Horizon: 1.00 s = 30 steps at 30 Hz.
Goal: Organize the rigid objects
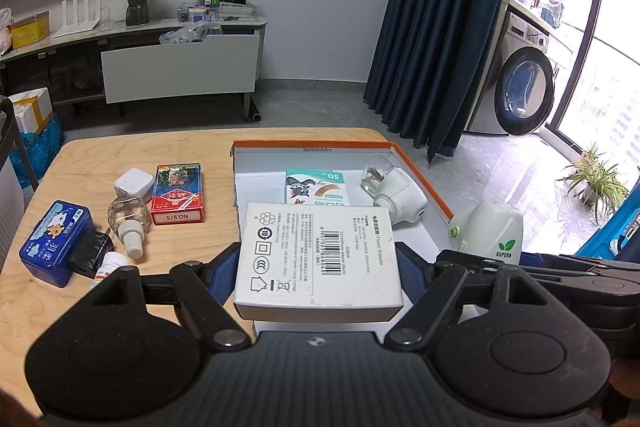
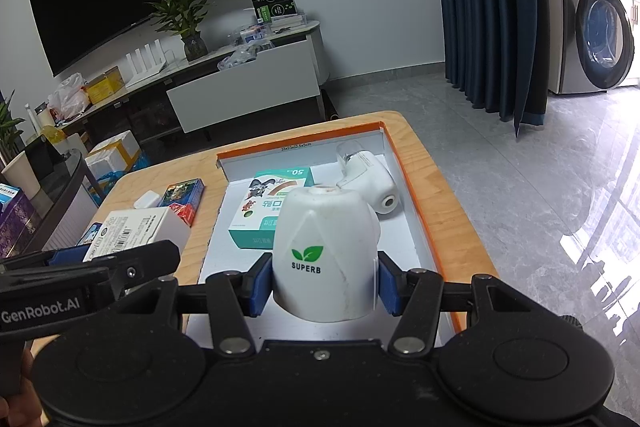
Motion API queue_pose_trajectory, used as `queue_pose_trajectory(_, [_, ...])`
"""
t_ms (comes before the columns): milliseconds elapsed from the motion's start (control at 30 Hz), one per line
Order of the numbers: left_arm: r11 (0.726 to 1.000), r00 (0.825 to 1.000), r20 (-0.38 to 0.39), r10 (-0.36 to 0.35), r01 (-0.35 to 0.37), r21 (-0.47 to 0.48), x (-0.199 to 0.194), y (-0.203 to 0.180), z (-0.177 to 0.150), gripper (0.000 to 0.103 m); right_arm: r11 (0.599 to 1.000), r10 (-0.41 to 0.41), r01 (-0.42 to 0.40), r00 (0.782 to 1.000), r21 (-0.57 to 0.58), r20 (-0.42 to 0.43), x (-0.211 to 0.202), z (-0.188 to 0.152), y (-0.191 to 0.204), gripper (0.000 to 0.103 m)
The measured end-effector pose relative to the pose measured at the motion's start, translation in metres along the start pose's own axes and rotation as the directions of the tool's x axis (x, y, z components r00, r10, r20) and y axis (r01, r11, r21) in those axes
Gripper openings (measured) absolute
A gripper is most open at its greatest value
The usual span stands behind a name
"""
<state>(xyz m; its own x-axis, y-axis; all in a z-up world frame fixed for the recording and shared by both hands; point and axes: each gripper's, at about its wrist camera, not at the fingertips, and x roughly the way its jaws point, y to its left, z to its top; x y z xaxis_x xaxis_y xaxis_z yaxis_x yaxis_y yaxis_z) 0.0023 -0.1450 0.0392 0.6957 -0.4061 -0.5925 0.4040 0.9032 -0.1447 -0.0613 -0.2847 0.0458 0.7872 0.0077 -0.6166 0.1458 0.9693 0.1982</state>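
The black block [image 1: 90, 253] hides part of the blue tin [image 1: 54, 243]; perhaps a charger.

Counter [image 1: 120, 147]: pale wood, visible grain, smooth matt finish.
Tray box [image 1: 424, 179]: cardboard, white matt inside, orange rim.
Adapter box [image 1: 320, 259]: white matt cardboard, printed black.
SUPERB device [image 2: 326, 251]: white plastic, smooth, slightly scuffed.
Left hand-held gripper [image 1: 318, 273]: black matt plastic, fine grainy texture, metal rivets; blue pads [image 1: 412, 275] ribbed, rubber-like.
Card box [image 1: 178, 193]: glossy printed paper.
Small bottle [image 1: 128, 215]: clear, glassy, shiny.
Blue tin [image 1: 54, 241]: glossy.
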Motion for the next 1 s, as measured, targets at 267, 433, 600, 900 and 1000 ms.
queue_pose_trajectory(267, [1.0, 1.0, -0.001, -0.001, 0.001, 0.002, 0.0007, -0.0003, 0.0002, 0.08, 1.0, 0.0, 0.0, 1.0, -0.002, -0.002, 0.0018, -0.0008, 0.0005, 0.064])
queue_pose_trajectory(433, [1.0, 1.0, -0.003, 0.0, 0.0, 0.002, 0.0014, -0.0003, 0.0002, 0.08, 1.0, 0.0, 0.0, 1.0, -0.002, -0.003, 0.0016, -0.0006, 0.0003, 0.064])
queue_pose_trajectory(600, [1.0, 1.0, -0.007, 0.0, 0.0, 0.003, 0.0028, -0.0009, -0.0004, 0.08, 1.0, 0.0, 0.0, 1.0, -0.001, -0.005, 0.0017, -0.0009, -0.0002, 0.064])
queue_pose_trajectory(900, [1.0, 1.0, -0.012, 0.0, 0.0, 0.001, 0.0058, -0.001, -0.001, 0.08, 1.0, 0.002, -0.002, 1.0, 0.001, -0.012, 0.0048, -0.0004, 0.0002, 0.064])
queue_pose_trajectory(1000, [1.0, 1.0, -0.014, 0.0, 0.0, 0.0, 0.0066, -0.0009, -0.0015, 0.08, 1.0, 0.001, -0.001, 1.0, 0.0, -0.013, 0.0051, -0.0006, 0.0004, 0.064])
